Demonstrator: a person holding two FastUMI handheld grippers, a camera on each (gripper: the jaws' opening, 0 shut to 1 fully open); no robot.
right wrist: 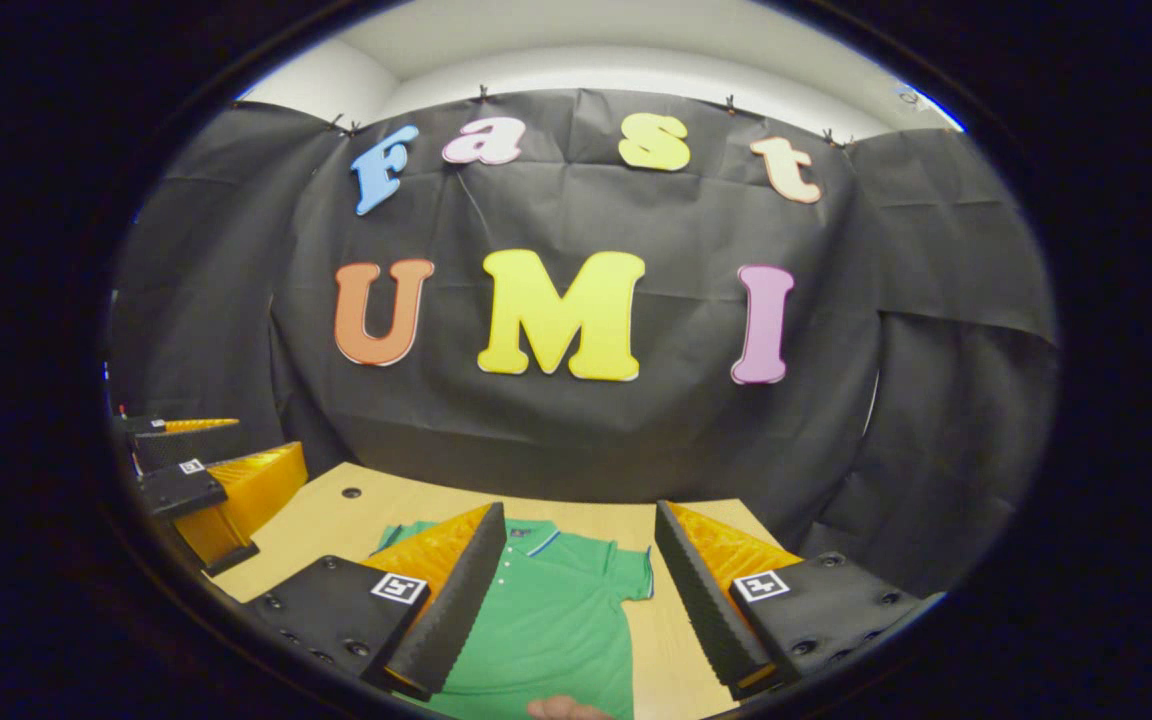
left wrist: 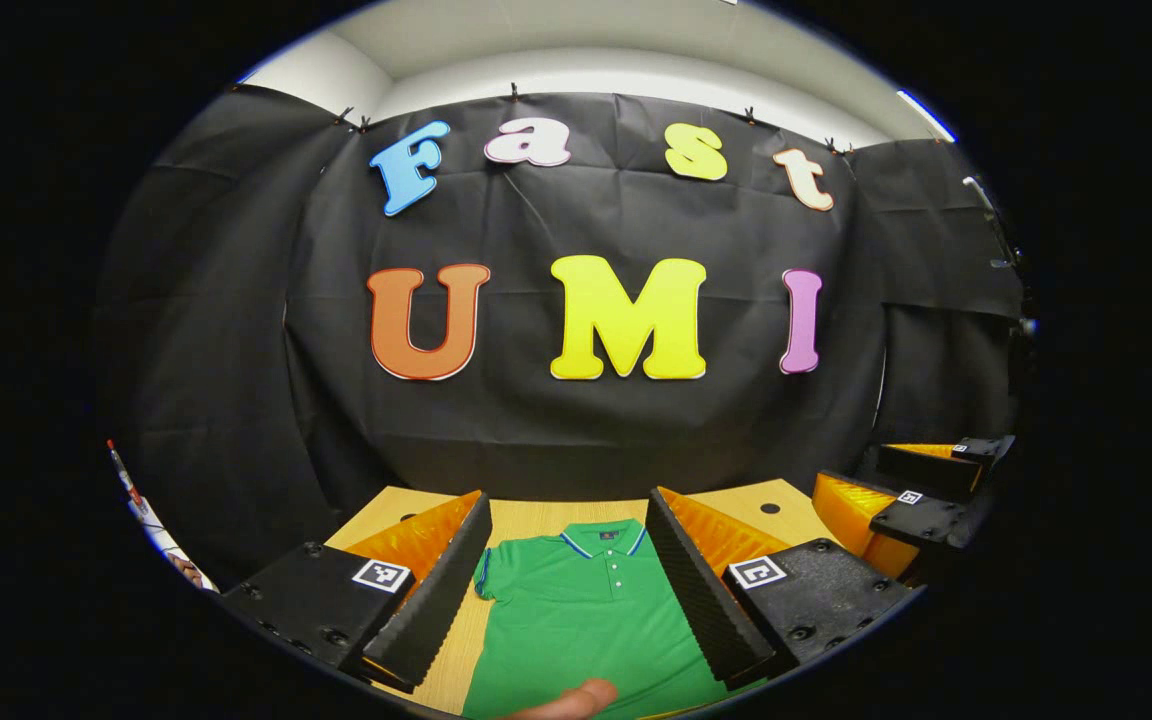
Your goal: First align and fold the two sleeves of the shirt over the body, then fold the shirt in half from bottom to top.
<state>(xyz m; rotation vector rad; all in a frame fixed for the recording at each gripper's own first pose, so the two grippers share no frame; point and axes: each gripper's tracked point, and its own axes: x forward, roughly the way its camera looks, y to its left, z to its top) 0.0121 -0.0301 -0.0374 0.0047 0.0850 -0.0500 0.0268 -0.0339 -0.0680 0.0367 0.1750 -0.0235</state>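
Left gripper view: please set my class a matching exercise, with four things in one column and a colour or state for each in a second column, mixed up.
Column one:
1. shirt
2. collar
3. table
4. left gripper

Column two:
A. open, holding nothing
B. green, spread flat, sleeves not yet folded
C. light wood, under the garment
D. edged with a blue and white stripe

Pairs: 1-B, 2-D, 3-C, 4-A.
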